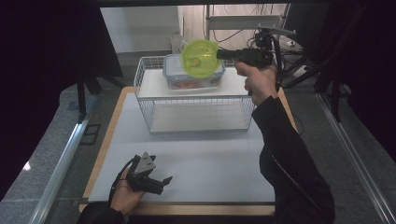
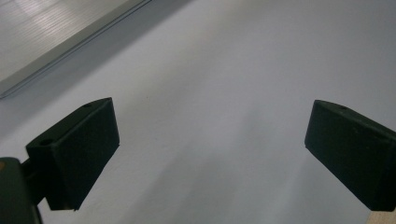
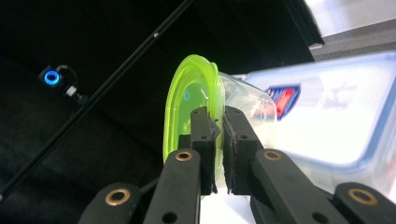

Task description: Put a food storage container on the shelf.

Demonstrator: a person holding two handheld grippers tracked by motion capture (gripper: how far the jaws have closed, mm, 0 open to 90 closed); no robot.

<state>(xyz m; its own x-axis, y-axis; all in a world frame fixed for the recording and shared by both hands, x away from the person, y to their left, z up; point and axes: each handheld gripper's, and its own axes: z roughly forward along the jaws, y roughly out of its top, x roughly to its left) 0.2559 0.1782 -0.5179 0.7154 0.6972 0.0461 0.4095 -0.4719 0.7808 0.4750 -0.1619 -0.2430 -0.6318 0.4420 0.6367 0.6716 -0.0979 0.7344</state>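
Observation:
A small clear round tub with a lime-green lid hangs tilted on its side in the air, with my right gripper shut on its rim. In the right gripper view the jaws pinch the green lid and the tub wall at my right gripper. Just below and behind it a clear rectangular box with a blue-rimmed lid lies on a white wire rack; that box has a red and blue label. My left gripper rests low at the table's near left, open, nothing between its jaws.
The wire rack carries a white shelf board and stands at the far middle of the white mat. The mat lies on a wooden tabletop. Dark curtains hang on both sides, and metal rails run along the floor.

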